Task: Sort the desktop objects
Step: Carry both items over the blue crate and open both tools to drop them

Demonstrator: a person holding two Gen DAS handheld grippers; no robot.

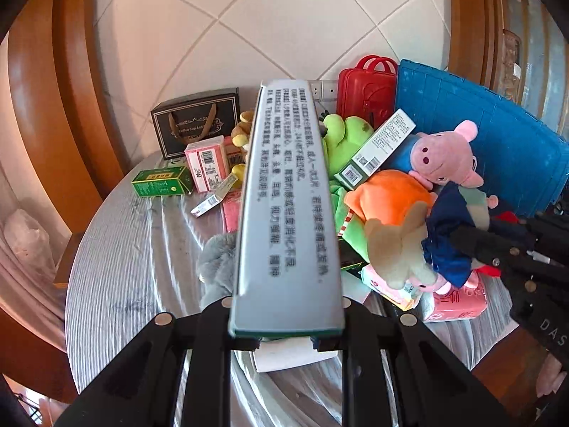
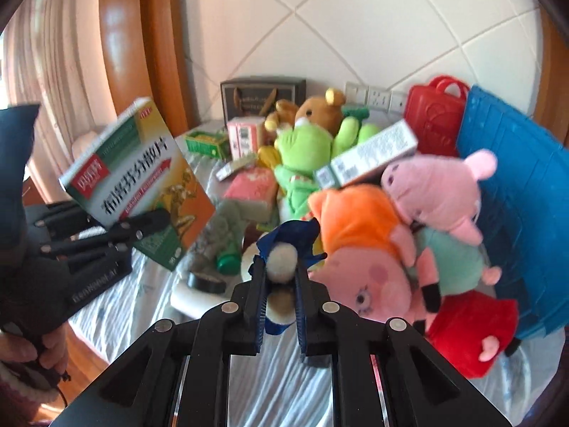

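— Two grippers are up over the round table point(image 1: 135, 256), and most of its near and left side lies bare under the striped grey cover, right out to the curved edge; the clutter crowds the far and right part.

— How much sits there, biggest first?

— One blue crate point(image 1: 498, 135) leans at the right edge, one red case point(image 1: 366, 89) beside it, one dark gift bag point(image 1: 195, 124) at the back against the tiled wall point(image 1: 284, 17). Then the soft toys: at least three pigs, among them a pink-headed one point(image 2: 437, 192), one green frog point(image 2: 302, 146), one brown bear point(image 2: 320, 106). Smaller boxes lie among them; one green box point(image 1: 161, 181) stands apart at the left.

— And the grips?

— The left gripper point(image 1: 286, 323) is clamped on a medicine box point(image 1: 288, 195), lifted clear of the table and pointing away. The right gripper point(image 2: 281, 284) has pinched shut on a plush toy in blue cloth point(image 2: 282, 259), a pale fuzzy limb squeezed between the jaws.

— The room?

— Curved wooden panelling point(image 1: 71, 89) flanks the white wall.
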